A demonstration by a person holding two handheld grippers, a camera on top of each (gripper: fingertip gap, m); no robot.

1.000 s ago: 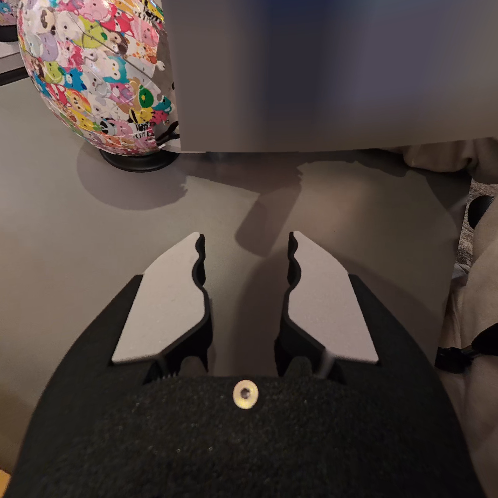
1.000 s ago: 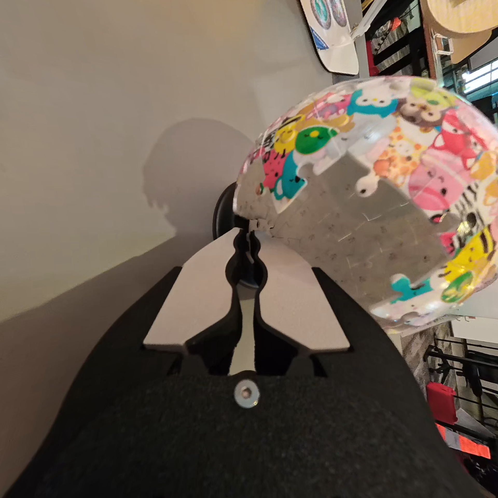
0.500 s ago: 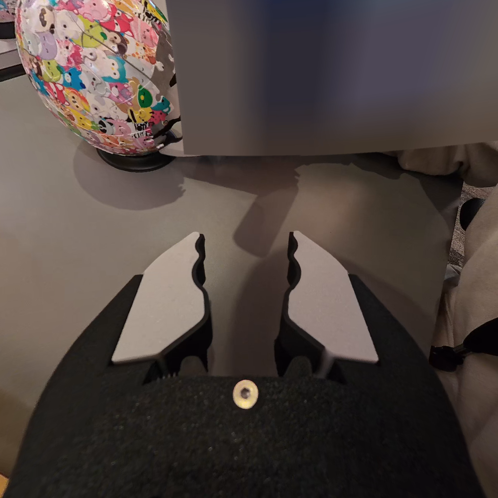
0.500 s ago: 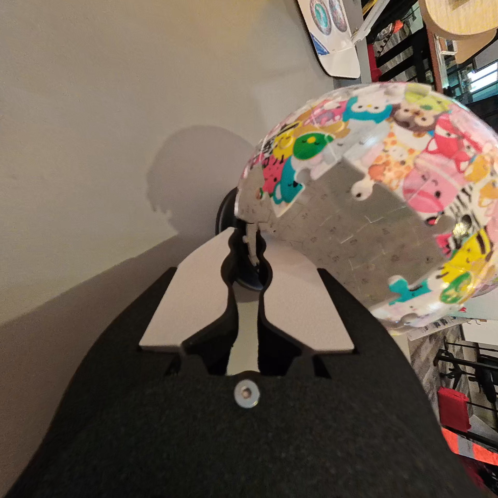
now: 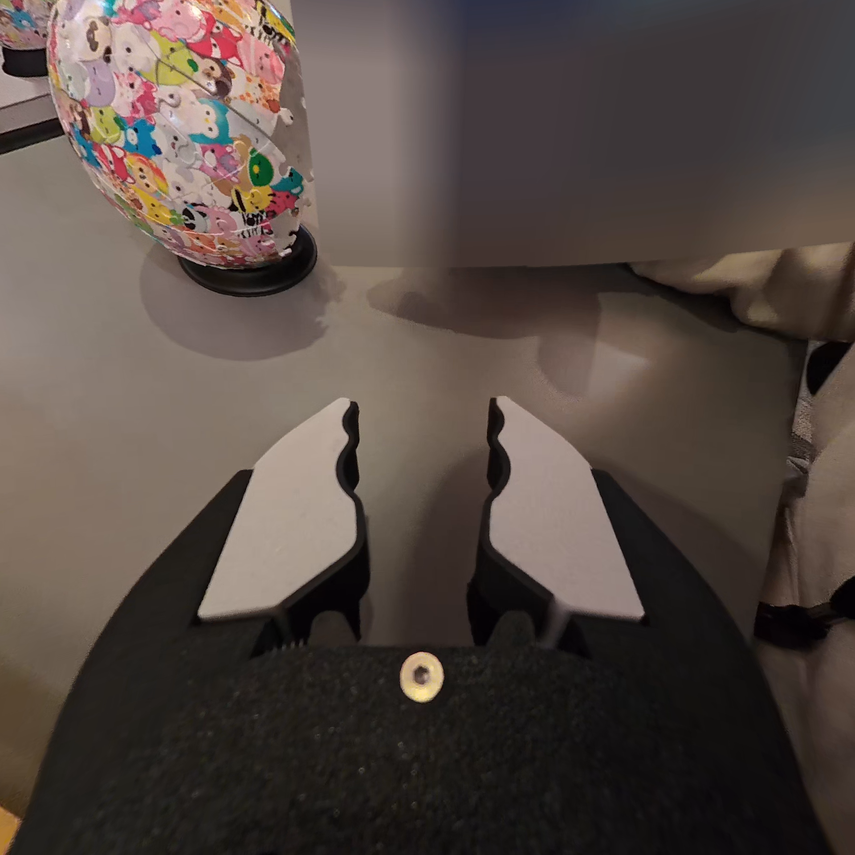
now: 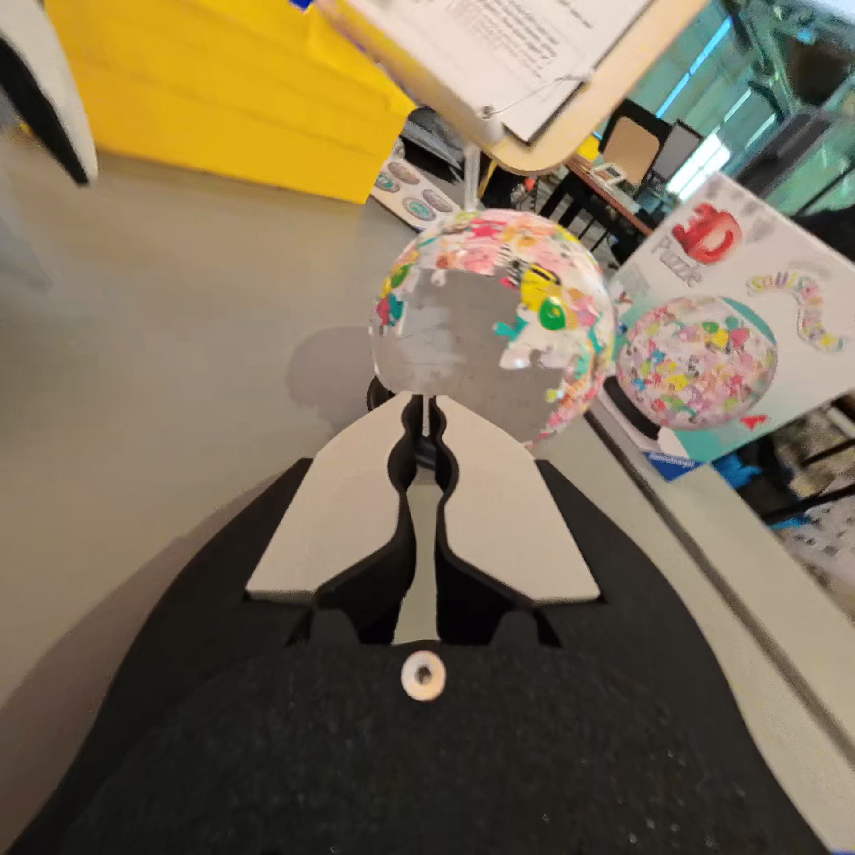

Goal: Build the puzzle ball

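Note:
The colourful puzzle ball (image 5: 176,134) stands on a black ring stand (image 5: 250,277) on the grey table (image 5: 139,416), far left in the left wrist view. My left gripper (image 5: 423,416) is open and empty, over bare table to the right of the ball. In the right wrist view the ball (image 6: 555,314) is ahead and shows a large gap (image 6: 453,333) with its grey inside visible. My right gripper (image 6: 423,407) is shut on a thin puzzle piece (image 6: 423,418) seen edge-on, just short of the ball's lower edge.
The puzzle's box (image 6: 740,324) stands right of the ball at the table's edge. A yellow box (image 6: 222,92) sits behind, with a board of papers (image 6: 509,55) overhanging. A person's beige clothing (image 5: 809,462) is beyond the table's right edge. The tips of one gripper are about 15 cm away from the tips of the other.
My right gripper has drawn back from the ball with the piece and its view has swung round. The ball looks smaller and farther. My left gripper stays open and has shifted slightly.

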